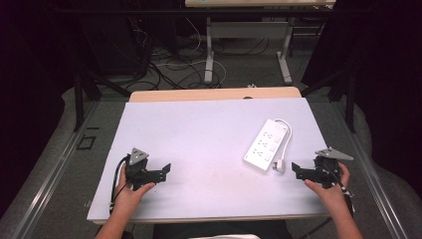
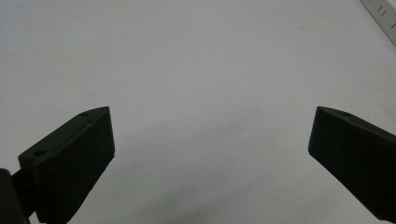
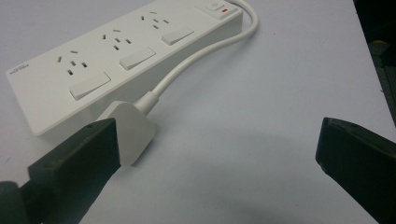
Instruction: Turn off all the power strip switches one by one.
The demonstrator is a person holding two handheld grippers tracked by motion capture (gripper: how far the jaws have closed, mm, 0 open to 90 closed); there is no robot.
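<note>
left black two-jaw gripper [image 1: 160,173]: jaws wide apart, holding nothing, over bare white tabletop [image 1: 199,144], likely parked clear | right black two-jaw gripper [image 3: 219,154]: jaws spread wide, holding nothing, aimed at the strip | white plastic three-socket power strip [image 3: 116,60]: flat ahead-left of it, its white moulded plug [image 3: 133,130] just beside the left jaw, apparently ready for grasping

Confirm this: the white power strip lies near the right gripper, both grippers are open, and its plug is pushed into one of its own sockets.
Wrong on the plug: the right gripper view shows it lying loose on the table beside the power strip. The rest holds.
</note>
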